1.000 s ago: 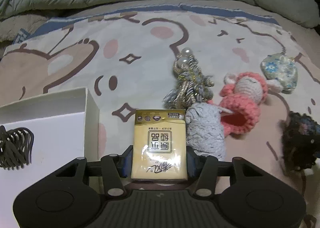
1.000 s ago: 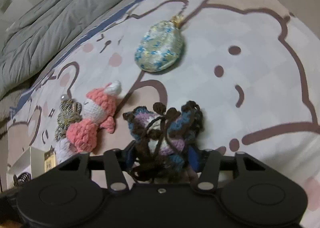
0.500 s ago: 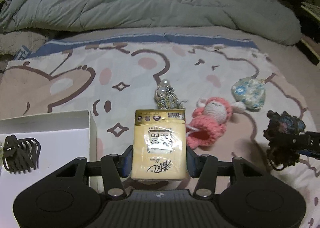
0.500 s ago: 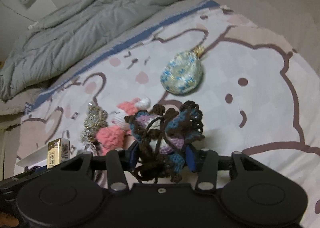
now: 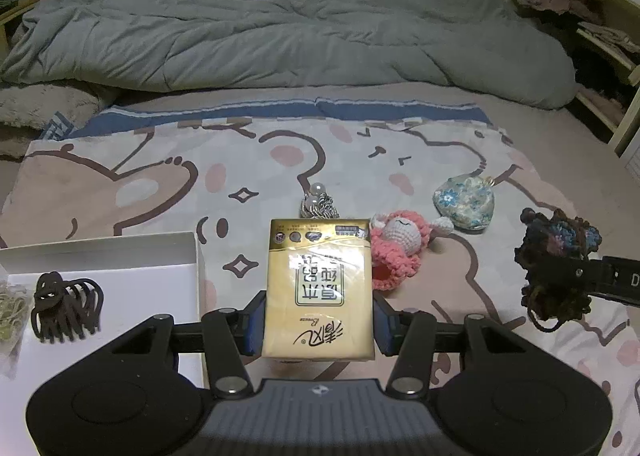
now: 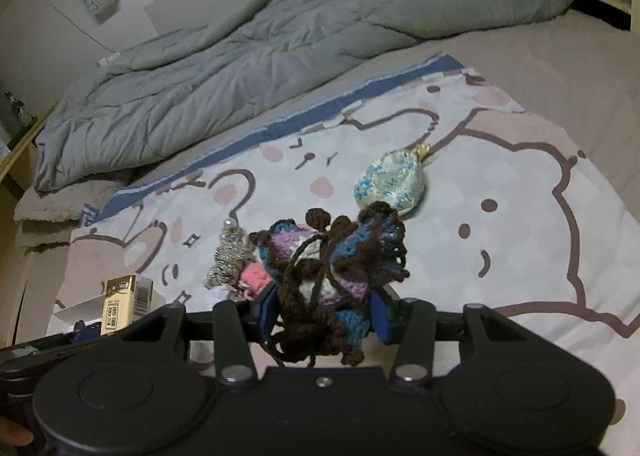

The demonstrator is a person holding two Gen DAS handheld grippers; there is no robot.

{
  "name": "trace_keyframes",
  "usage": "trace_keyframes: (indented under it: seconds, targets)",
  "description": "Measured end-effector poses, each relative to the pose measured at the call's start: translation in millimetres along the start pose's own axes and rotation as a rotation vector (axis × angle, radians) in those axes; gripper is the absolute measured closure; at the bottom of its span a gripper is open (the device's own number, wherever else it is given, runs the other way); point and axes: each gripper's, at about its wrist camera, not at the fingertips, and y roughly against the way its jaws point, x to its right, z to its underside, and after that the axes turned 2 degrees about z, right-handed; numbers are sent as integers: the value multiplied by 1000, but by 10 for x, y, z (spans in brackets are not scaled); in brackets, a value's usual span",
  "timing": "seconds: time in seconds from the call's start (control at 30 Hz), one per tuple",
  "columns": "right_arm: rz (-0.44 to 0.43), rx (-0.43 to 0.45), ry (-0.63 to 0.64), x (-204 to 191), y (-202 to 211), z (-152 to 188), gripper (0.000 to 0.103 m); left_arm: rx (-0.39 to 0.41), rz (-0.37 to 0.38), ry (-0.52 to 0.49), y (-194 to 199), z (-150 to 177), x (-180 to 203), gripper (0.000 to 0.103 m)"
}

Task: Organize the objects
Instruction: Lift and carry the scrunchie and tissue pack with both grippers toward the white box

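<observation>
Left gripper (image 5: 319,324): clamped on the tissue pack (image 5: 319,288), blue pads pressing its two long sides; the pack stands upright between the fingers, gold face to the camera, lifted clear of the bed.
Right gripper (image 6: 324,308): closed on the yarn bundle (image 6: 332,268), a tangle of brown, blue and purple crochet squeezed between the blue pads, loose brown strands hanging below; held off the bed.
Right gripper in the left view (image 5: 592,276): at the right edge, carrying the same bundle (image 5: 556,244) above the blanket.
Box (image 5: 120,252): white, open, at the near left on the blanket, just left of the left gripper.
Hair claw (image 5: 66,306): dark, lying inside the box near its left side; something pale and yellowish sits beside it at the frame edge, too cut off to name.
Blanket (image 5: 140,184): pale, printed with brown cartoon bears, spread over the bed.
Pink doll (image 5: 396,248): crocheted, lying on the blanket just right of and beyond the pack.
Tassel (image 5: 318,202): silver-grey with pearl beads, beyond the pack, partly hidden by it.
Pouch (image 5: 464,206): blue floral, far right of the doll, close to it.
Duvet (image 5: 280,36): grey, bunched across the far side of the bed.
Shelf (image 5: 600,36): at the far right, cluttered, contents unclear.
</observation>
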Motion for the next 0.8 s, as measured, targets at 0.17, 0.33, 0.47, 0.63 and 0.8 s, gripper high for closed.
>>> trace_keyframes:
  seconds: [0.17, 0.33, 0.47, 0.63, 0.8]
  targets:
    - [-33, 24, 4, -97, 158, 59, 55, 23, 14, 11, 157, 23, -44, 51]
    - [-54, 34, 24, -229, 223, 109, 55, 40, 22, 20, 279, 60, -113, 51]
    - [-60, 35, 35, -308, 235, 141, 55, 49, 27, 31, 358, 92, -203, 51]
    - [-60, 40, 34, -359, 237, 153, 55, 67, 13, 65, 414, 93, -404, 51]
    - [-78, 40, 33, -473, 200, 134, 55, 64, -11, 103, 404, 79, -672, 51]
